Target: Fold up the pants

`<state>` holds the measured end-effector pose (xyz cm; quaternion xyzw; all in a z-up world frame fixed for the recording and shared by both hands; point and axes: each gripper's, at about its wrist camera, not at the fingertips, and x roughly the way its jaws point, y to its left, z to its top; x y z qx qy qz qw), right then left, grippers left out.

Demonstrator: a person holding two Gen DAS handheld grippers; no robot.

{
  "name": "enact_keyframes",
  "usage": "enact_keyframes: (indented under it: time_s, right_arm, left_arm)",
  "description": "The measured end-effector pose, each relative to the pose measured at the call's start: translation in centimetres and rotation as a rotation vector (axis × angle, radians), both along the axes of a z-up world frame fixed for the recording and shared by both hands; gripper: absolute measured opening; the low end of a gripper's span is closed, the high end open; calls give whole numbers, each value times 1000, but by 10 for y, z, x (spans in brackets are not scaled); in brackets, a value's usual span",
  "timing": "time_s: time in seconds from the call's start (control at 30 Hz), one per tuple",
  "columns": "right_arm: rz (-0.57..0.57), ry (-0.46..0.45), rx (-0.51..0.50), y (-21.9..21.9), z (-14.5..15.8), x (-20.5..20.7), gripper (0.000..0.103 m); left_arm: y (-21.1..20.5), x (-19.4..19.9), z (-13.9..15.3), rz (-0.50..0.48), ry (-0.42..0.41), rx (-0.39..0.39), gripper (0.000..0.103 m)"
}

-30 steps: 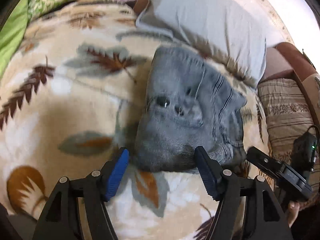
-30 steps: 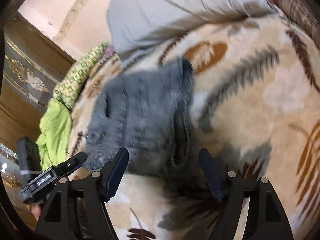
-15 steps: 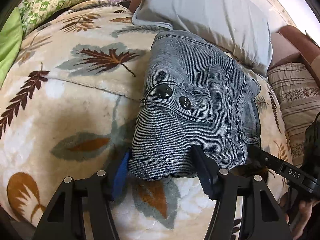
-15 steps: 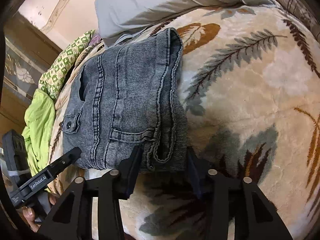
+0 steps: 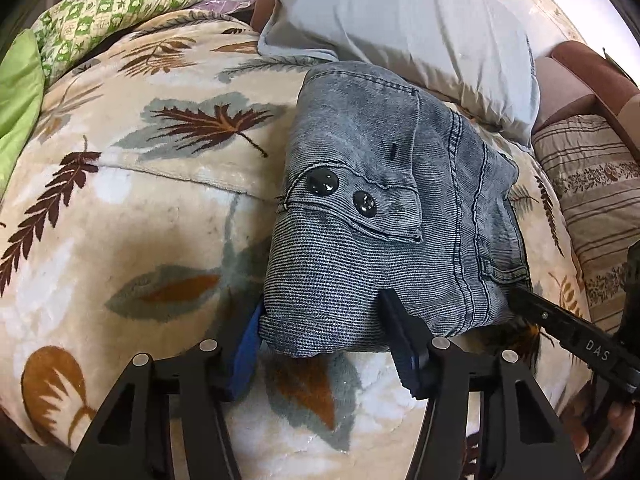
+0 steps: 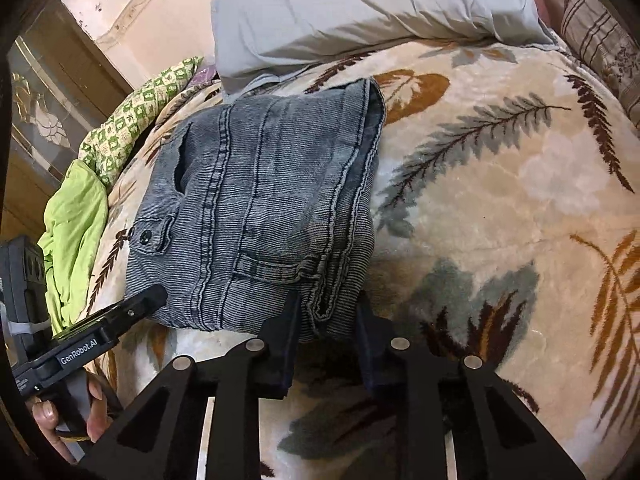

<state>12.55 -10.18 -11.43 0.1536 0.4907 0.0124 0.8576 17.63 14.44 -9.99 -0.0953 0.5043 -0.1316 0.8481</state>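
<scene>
The grey-blue denim pants (image 5: 384,216) lie folded into a thick bundle on the leaf-patterned blanket (image 5: 132,208); they also show in the right wrist view (image 6: 260,216). My left gripper (image 5: 324,336) is closed around the near left corner of the bundle, blue-padded fingers (image 5: 246,344) on either side of the fabric. My right gripper (image 6: 326,320) is closed around the near right corner, at the stacked seam edges. Each gripper's fingertip shows in the other's view.
A grey pillow (image 5: 404,28) lies just beyond the pants. Green cloth (image 6: 76,224) and a green checked fabric (image 5: 112,12) sit at the left. A striped cushion (image 5: 592,192) is at the right. A wooden cabinet (image 6: 52,92) stands past the bed's left.
Both grippers moved forward onto the near edge of the bundle and narrowed from wide open to gripping the fabric. The pants appear nearer and larger.
</scene>
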Motion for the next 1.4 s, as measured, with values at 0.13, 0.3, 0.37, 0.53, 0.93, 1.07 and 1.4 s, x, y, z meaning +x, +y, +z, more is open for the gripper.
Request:
enact_keyframes:
  time_s: [0.13,0.3,0.37,0.53,0.93,1.07,1.4]
  right_arm:
    - [-4,-14,1,1,6,-4,24]
    - [-1,29,36,-6,-8,-3,36]
    - [-19,17,85,-13,-4,-6,43]
    - [-34,-82,88,-19,30,-14,65]
    - [-16,-56,144,-48,40,83,38]
    - [-9,-39,217,-61,19,110,38]
    - [4,-104,85,-46,49,111,4]
  left_arm:
    - [1,0,-1,-9,-8,16,57]
    - [-3,1,1,-15,-31,59,58]
    - [-2,-2,7,-18,-43,63,59]
    - [11,-18,44,-19,-124,15,58]
    - [8,77,63,-25,-82,-90,59]
    - [4,137,30,-23,45,-131,51]
    - [26,166,15,13,101,-274,29]
